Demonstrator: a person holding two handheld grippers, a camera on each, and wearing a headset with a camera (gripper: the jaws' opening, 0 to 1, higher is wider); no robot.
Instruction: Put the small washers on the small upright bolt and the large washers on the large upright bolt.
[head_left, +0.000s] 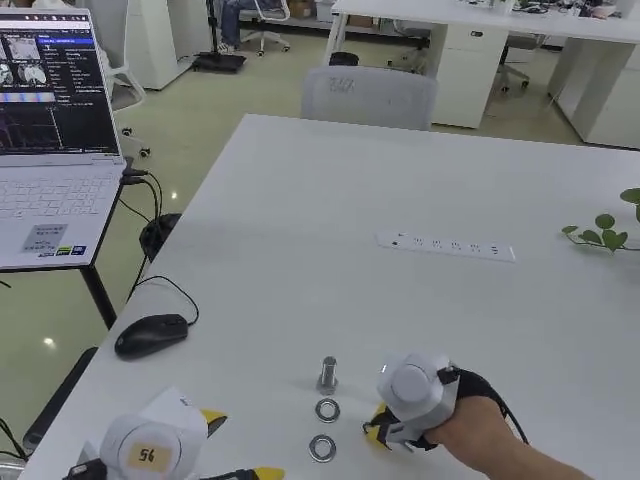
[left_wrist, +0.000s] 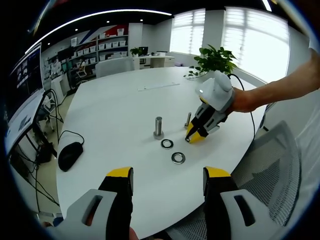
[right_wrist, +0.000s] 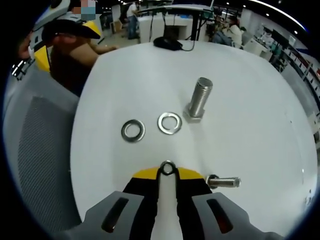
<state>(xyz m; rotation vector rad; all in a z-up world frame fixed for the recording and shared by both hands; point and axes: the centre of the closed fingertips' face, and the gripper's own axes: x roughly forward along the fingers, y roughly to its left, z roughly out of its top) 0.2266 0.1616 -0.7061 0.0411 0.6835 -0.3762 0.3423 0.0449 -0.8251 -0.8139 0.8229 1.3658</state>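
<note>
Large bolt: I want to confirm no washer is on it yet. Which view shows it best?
The right gripper view: the large bolt stands close and bare from head to tip, with two washers lying flat beside it. The left gripper view and the head view show it smaller and farther off, upright on the table.

Large silver steel bolt (right_wrist: 199, 100) stands upright on its hex head. One flat silver ring washer (right_wrist: 169, 123) lies just beside it, a second matching washer (right_wrist: 133, 130) next along, not touching. A small silver washer (right_wrist: 167, 167) sits on edge, pinched at the right gripper (right_wrist: 167, 173) tips, near the thin small bolt (left_wrist: 188, 119), which is upright too.
</note>
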